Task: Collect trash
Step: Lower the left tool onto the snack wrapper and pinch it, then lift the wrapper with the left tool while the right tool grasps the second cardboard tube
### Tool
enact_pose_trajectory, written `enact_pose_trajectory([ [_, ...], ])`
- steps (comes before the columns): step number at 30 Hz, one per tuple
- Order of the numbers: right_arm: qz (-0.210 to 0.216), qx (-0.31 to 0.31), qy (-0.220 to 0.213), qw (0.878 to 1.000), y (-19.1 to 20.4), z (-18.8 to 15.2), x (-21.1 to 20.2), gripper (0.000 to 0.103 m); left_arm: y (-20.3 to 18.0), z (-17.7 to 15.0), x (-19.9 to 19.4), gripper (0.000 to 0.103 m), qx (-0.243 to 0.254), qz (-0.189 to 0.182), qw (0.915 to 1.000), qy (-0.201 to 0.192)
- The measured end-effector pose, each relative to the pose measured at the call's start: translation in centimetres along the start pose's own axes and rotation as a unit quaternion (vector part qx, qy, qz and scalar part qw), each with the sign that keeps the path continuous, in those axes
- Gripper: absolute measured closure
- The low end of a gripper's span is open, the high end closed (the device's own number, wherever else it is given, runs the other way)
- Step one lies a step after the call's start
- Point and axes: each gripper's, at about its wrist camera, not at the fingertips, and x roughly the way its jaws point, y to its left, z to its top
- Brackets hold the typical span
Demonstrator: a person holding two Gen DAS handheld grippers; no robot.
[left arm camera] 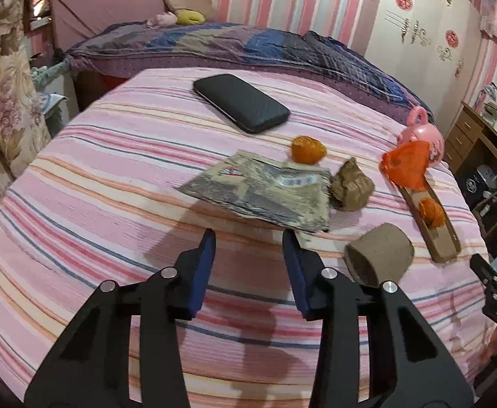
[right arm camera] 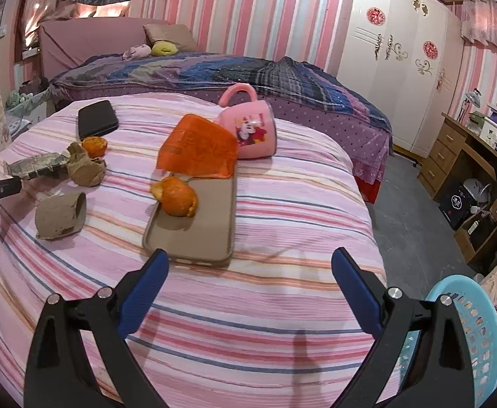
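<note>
Step in hand, as I read it: approach phase, nothing picked yet. All trash is on the striped bed cover (right arm camera: 282, 224).

Trash on the cover:
- flattened foil wrapper (left arm camera: 262, 192), directly ahead of the left gripper (left arm camera: 248, 238)
- crumpled brown paper wad (left arm camera: 352, 187), touching the wrapper's right edge
- cardboard tube (left arm camera: 379, 258), lying on its side, just right of the left gripper
- orange peel (right arm camera: 177, 197) sitting on a brown phone case (right arm camera: 194, 224)
- second peel (left arm camera: 307, 149), just behind the wrapper
- orange plastic bag scrap (right arm camera: 199, 149), leaning against a tipped pink mug (right arm camera: 251, 125)

Not trash, by my judgement: the mug, the phone case, the black wallet (left arm camera: 241, 102).

Bin: blue perforated basket (right arm camera: 472, 336), off the bed's edge, low right of the right gripper (right arm camera: 250, 261).

Fingers:
- Left: moderately parted, empty, tips above the wrapper's near edge; contact not clear.
- Right: spread wide, empty, touching nothing, near end of the phone case just beyond its left fingertip.

Next move, probably: left drops onto the wrapper edge and pinches. It lies flat, so a fingertip has to get under the raised near edge. The right could take the peel off the case without dragging the case, then swing to the basket.
</note>
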Motion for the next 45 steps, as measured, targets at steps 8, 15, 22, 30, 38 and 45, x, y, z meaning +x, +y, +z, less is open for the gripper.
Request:
enact_pose_trajectory([
  [8, -0.003, -0.011, 0.005, 1.000, 0.5, -0.2, 0.1, 0.009, -0.5, -0.9, -1.1, 0.020, 0.016, -0.002, 0.9999, 0.006],
  [15, -0.002, -0.008, 0.005, 1.000, 0.4, -0.3, 0.2, 0.009, 1.3, 0.5, -0.8, 0.011, 0.010, 0.045, 0.9989, -0.008],
  [22, -0.003, -0.010, 0.007, 1.000, 0.4, -0.2, 0.6, 0.009, 3.2, 1.3, 2.8, 0.012, -0.013, 0.069, 0.9969, 0.036],
  [30, 0.005, -0.008, 0.004, 1.000, 0.9, 0.4, 0.9, 0.009, 0.5, 0.7, 3.5, 0.039, 0.058, 0.057, 0.9956, 0.046],
  [38, 0.009, -0.022, 0.004, 1.000, 2.1, 0.5, 0.8, 0.009, 0.7, 0.7, 2.9, 0.095, 0.063, 0.052, 0.9955, 0.048],
  [45, 0.016, -0.022, -0.002, 1.000, 3.3, 0.5, 0.3, 0.009, 1.2, 0.9, 2.0, 0.103, 0.057, 0.044, 0.9966, 0.040],
])
